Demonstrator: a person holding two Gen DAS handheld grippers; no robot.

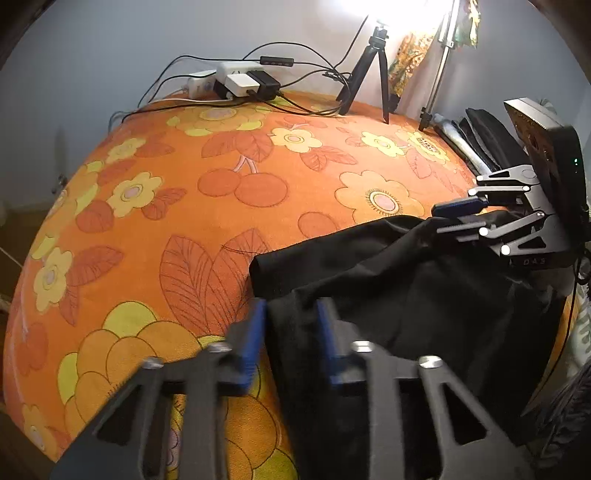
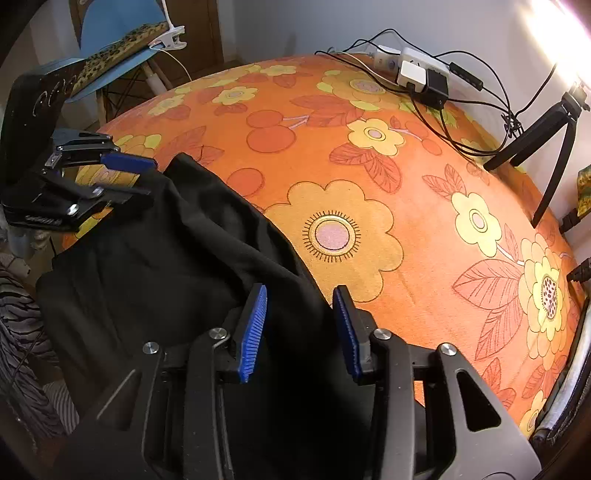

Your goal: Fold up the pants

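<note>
We find the black pants [image 2: 177, 258] lying on the near edge of a bed covered by an orange flowered bedspread [image 2: 369, 192], bunched in loose folds between the two grippers.

The left gripper [image 1: 291, 332] points down at the cloth. Its jaws stand apart, with a fold of the pants lying between the blue pads [image 1: 253, 332]. We see no pad pressing on the fabric, though the view is blurred there.

The right gripper [image 2: 301, 328] also has its jaws apart. The edge of the pants runs between and beneath its blue pads [image 2: 255, 328], and neither pad clamps it. From the left wrist view, the right gripper [image 1: 458, 214] shows its jaws separated above the far corner of the cloth.

At the far side of the bed, against the wall, we note a power strip with plugs [image 1: 240, 83], trailing cables [image 1: 306, 70] and a small black tripod [image 1: 369, 74]. A blue chair [image 2: 118, 33] stands beyond the bed.
</note>
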